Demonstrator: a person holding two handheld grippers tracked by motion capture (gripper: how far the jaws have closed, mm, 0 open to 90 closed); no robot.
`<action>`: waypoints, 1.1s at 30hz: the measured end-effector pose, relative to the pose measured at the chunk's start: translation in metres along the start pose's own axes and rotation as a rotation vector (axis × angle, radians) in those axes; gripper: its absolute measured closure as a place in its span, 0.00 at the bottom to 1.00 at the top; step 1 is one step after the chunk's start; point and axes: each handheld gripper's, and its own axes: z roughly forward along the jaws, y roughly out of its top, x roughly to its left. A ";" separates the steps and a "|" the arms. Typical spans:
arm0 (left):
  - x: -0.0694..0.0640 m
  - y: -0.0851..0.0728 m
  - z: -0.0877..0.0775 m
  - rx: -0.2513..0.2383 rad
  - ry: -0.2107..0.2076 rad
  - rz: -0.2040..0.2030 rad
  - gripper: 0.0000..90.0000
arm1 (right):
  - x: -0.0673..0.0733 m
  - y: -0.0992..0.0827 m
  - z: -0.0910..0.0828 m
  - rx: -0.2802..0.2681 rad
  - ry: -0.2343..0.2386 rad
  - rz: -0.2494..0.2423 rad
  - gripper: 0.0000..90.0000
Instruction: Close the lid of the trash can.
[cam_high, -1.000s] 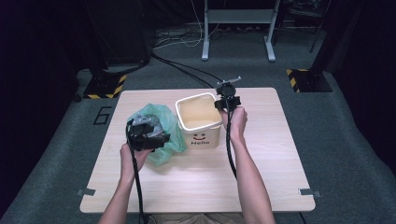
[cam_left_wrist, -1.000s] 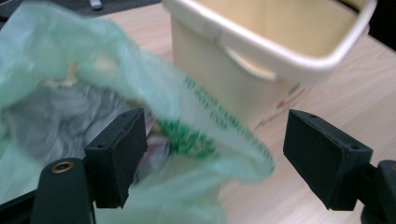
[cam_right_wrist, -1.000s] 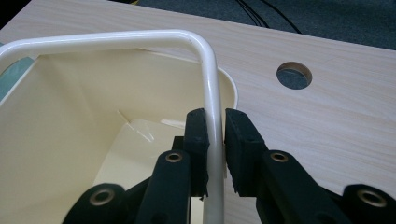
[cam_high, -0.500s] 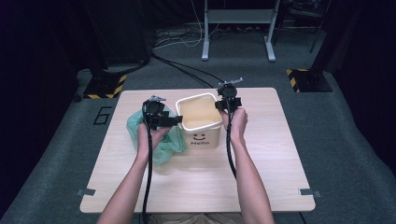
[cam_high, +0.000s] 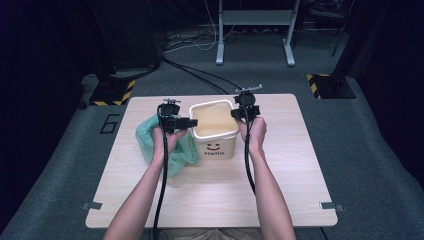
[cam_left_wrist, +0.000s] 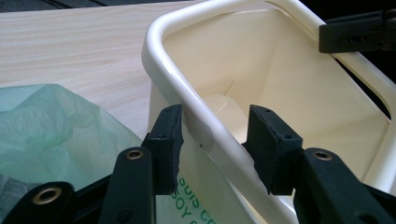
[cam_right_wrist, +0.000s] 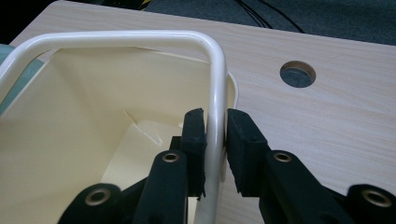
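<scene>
bin (cam_high: 216, 131): standing upright mid-desk (cam_high: 280, 170), green bag (cam_high: 150, 137) lying just beside it.
right tool (cam_right_wrist: 215, 122): clamping the bin's right rim.
left tool (cam_left_wrist: 214, 135): straddling the left rim, jaws just been closing, not yet pressing.

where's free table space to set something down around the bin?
Bare table right of the bin, out to the right edge. Another bare strip lies along the near edge, between and beside the forearms. Crowded on the left: the green bag lies against the bin under the left gripper, whose jaws straddle the rim.
</scene>
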 end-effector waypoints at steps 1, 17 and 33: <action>0.000 0.001 0.000 0.002 0.002 0.004 0.63 | 0.000 0.000 0.000 0.000 0.001 -0.004 0.85; 0.003 0.008 0.011 0.049 0.039 0.052 0.74 | -0.001 -0.012 -0.004 0.000 0.002 0.000 0.82; 0.003 0.012 0.018 0.029 0.052 0.111 0.77 | -0.011 -0.018 0.002 -0.027 0.028 0.020 0.81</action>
